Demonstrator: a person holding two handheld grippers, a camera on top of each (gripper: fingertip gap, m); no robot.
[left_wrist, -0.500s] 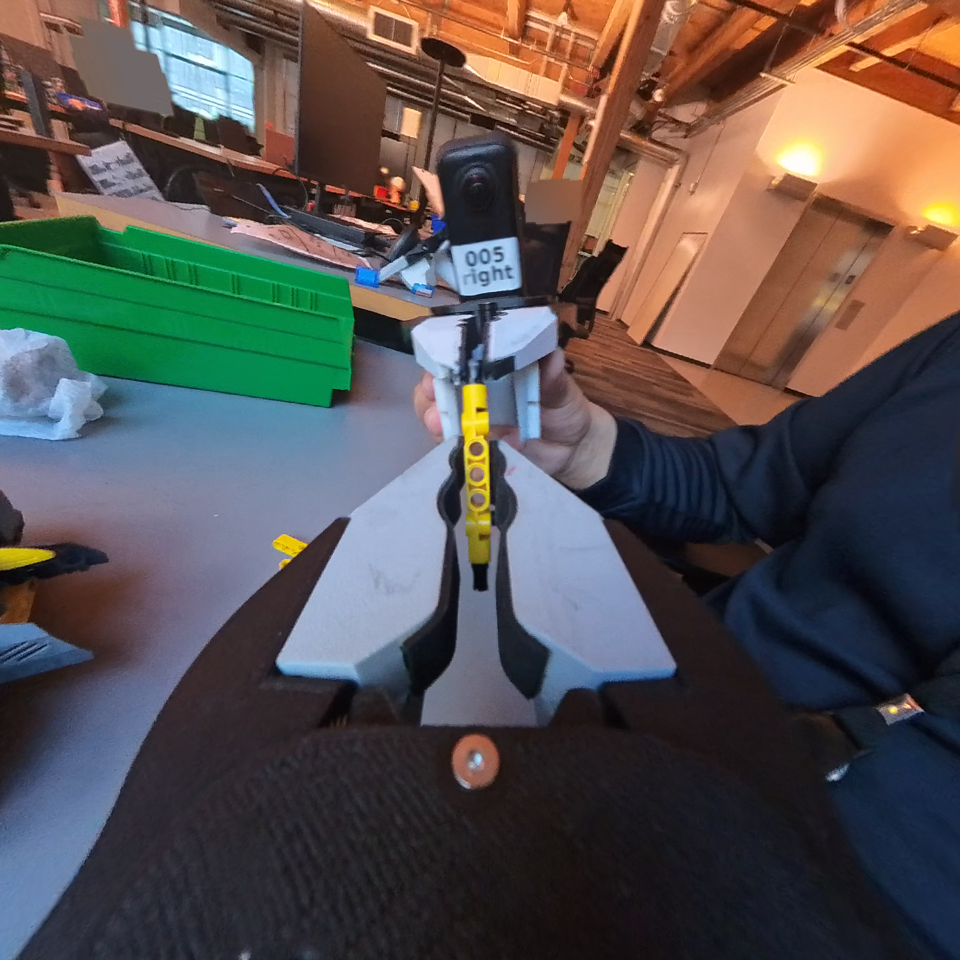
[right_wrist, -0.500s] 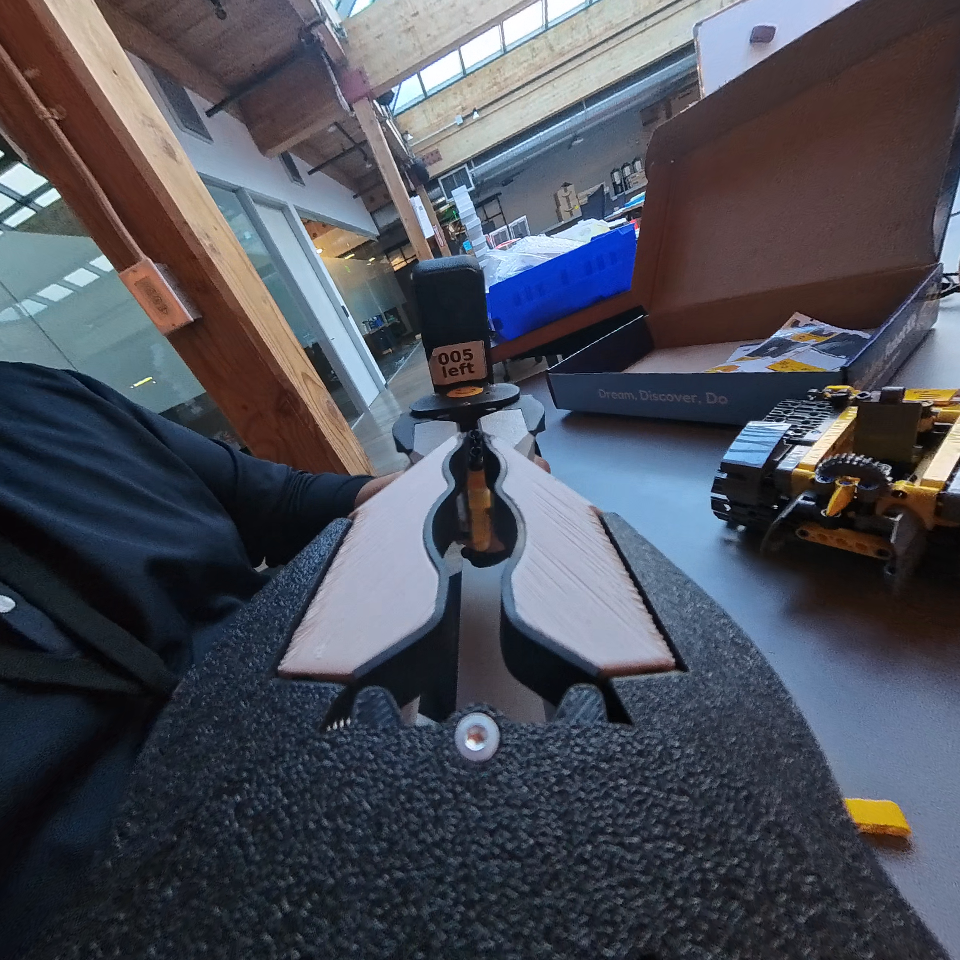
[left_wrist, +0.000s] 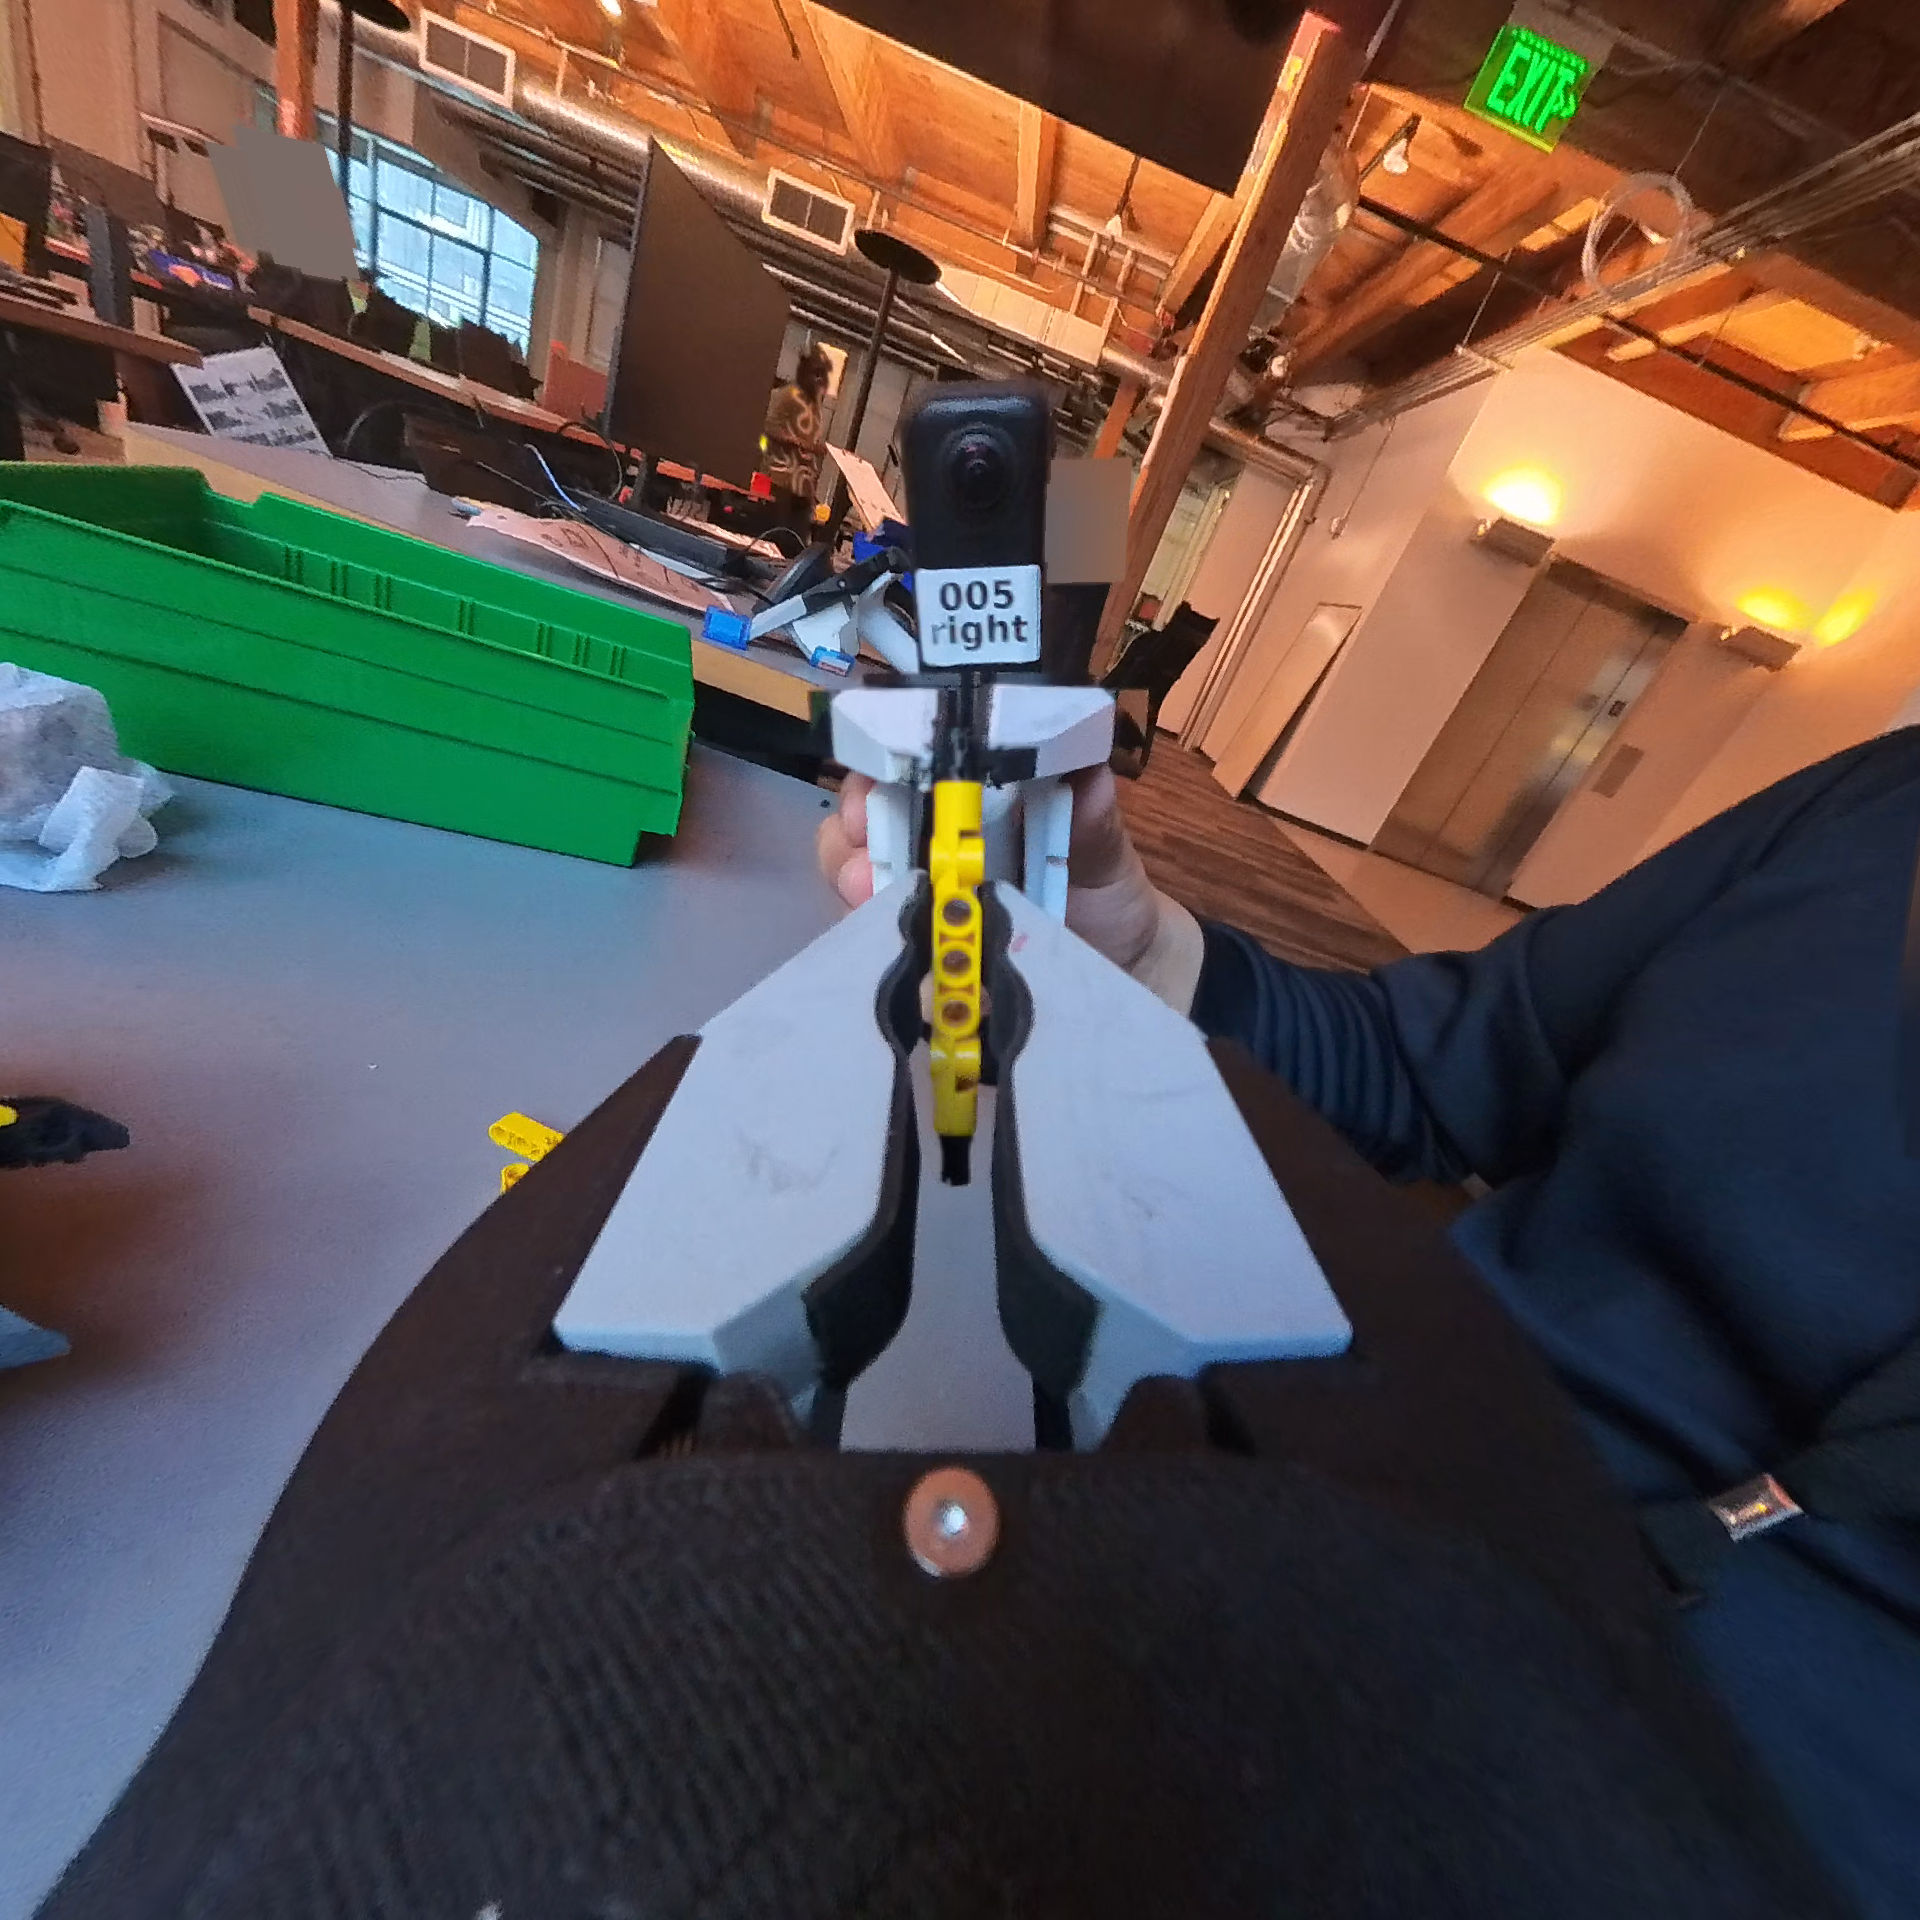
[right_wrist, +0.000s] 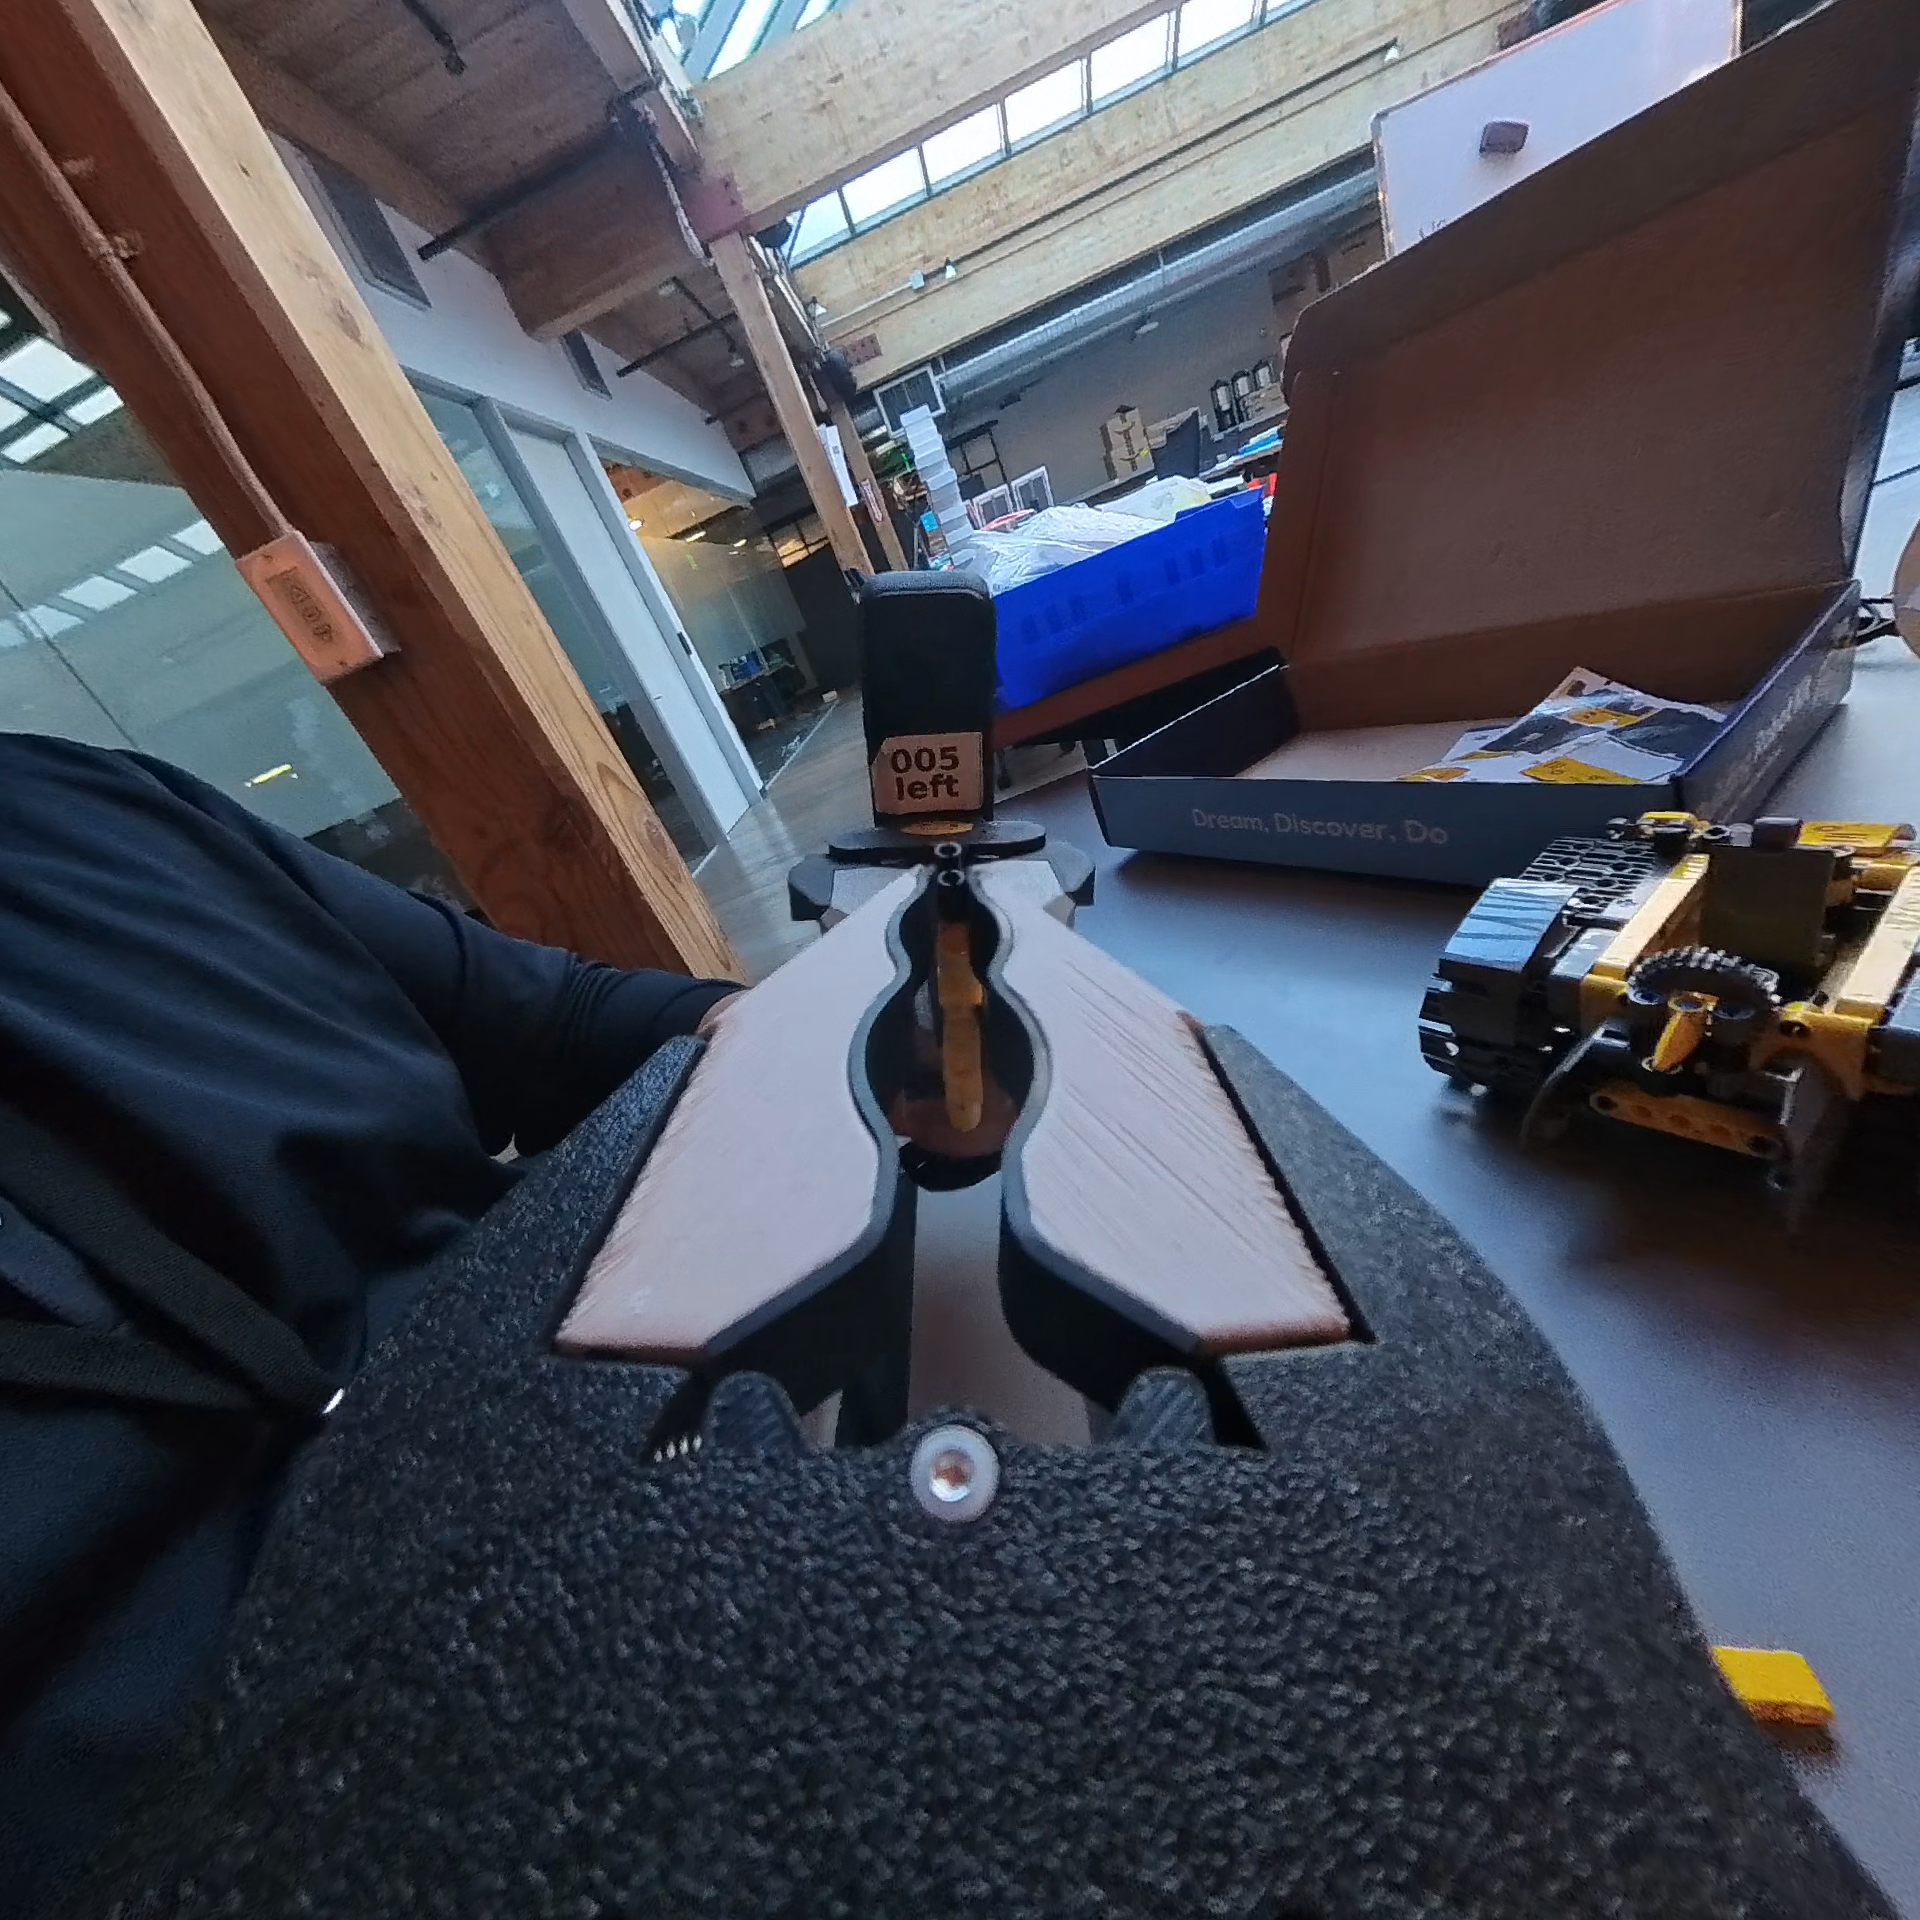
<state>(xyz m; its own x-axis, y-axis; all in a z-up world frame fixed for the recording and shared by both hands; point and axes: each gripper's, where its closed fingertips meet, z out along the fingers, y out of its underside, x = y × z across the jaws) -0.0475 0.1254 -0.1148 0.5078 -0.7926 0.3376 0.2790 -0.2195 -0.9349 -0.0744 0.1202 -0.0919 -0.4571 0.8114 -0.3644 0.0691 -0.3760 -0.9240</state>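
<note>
Yellow, with a row of holes, a toy beam (left_wrist: 954, 977) stands upright between the two grippers, which face each other tip to tip above the grey table (left_wrist: 312, 997). The left gripper (left_wrist: 954, 914) is clenched on the beam: its pale fingers (left_wrist: 790, 1164) press the beam's middle and lower part, and a short black pin sticks out below the beam's bottom end. The right gripper (right_wrist: 951, 894) is likewise closed on the beam (right_wrist: 961, 1039), with its reddish-brown fingers (right_wrist: 1132, 1153) meeting at the tips; from the left wrist view it holds the beam's upper end. A hand (left_wrist: 1112, 894) grips the right gripper's handle, with a dark sleeve (left_wrist: 1558, 1018) running off to the side.

On the table's far edge in the left wrist view lies a green bin (left_wrist: 343, 665), and near it a crumpled white wrap (left_wrist: 62, 779). A small yellow piece (left_wrist: 525, 1135) lies on the table just beside the left gripper's body. In the right wrist view a black-and-yellow toy vehicle (right_wrist: 1683, 977) with a gear on top stands on the table, well apart from the grippers. Behind it sits an open cardboard box (right_wrist: 1507, 582) with printed sheets (right_wrist: 1579, 738) inside. A flat yellow piece (right_wrist: 1771, 1714) lies on the table near the right gripper's body.
</note>
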